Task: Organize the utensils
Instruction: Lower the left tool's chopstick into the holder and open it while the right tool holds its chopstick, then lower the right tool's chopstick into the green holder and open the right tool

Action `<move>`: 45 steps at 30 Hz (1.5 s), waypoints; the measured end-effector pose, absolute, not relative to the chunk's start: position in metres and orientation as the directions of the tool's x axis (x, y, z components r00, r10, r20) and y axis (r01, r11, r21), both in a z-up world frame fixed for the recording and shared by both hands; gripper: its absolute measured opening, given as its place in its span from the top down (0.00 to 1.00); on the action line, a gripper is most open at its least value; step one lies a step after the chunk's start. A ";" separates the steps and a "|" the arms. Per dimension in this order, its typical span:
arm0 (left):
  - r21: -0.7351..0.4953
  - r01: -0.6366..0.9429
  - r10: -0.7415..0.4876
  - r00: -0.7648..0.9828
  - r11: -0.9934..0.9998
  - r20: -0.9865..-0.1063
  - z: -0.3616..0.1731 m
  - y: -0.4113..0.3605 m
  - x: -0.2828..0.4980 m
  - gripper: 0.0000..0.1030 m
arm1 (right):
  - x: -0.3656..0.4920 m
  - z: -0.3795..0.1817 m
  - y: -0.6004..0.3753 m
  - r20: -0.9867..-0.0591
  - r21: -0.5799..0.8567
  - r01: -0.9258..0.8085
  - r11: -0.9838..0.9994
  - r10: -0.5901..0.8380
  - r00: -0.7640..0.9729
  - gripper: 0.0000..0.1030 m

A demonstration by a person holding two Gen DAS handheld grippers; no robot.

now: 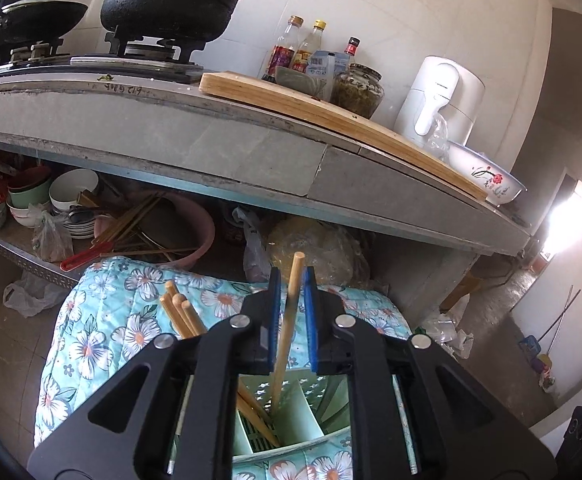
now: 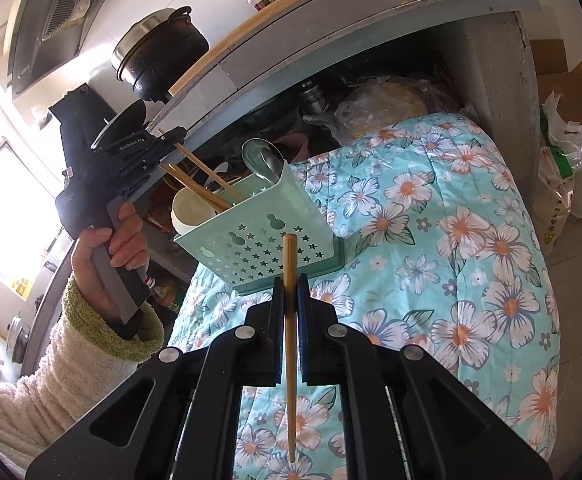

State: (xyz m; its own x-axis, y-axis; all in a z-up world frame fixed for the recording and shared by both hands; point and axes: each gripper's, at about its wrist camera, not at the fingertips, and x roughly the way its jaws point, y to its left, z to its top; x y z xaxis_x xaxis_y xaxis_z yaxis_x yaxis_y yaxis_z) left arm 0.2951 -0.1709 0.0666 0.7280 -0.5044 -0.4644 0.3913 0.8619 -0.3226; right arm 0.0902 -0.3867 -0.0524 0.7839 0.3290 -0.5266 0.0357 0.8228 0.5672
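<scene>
Over holder (image 1: 291,420): left gripper (image 1: 292,312) spread, chopstick (image 1: 289,320) loose between pads, tip already in slot. At 6 o'clock of holder, right gripper (image 2: 291,312) pinching second chopstick (image 2: 290,340), waiting.

Chopstick (image 1: 291,312) loose between parted jaws, tip in green caddy (image 1: 291,412).

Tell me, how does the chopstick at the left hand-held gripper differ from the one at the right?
The left chopstick stands with its lower end inside the green holder, while the right chopstick hangs above the floral cloth, outside it. The left hand-held gripper has a visible gap around its chopstick; the right hand-held gripper is clamped on its one. Both are plain wooden sticks, roughly upright.
</scene>
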 end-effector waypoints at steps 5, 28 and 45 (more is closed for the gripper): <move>-0.311 0.408 -0.510 0.735 0.859 -0.446 0.074 -0.168 0.284 0.62 | 0.089 -0.050 -0.383 -0.526 0.564 0.032 0.825 0.329 0.784 0.94; -0.173 0.403 -0.432 0.743 0.898 -0.512 0.066 -0.092 0.180 0.18 | 0.113 0.027 -0.344 -0.467 0.440 -0.080 0.894 0.304 0.830 0.94; -0.178 0.209 -0.274 0.693 0.962 -0.666 -0.031 0.010 0.143 0.17 | 0.197 0.158 -0.311 -0.266 0.249 -0.128 0.960 0.194 0.944 0.94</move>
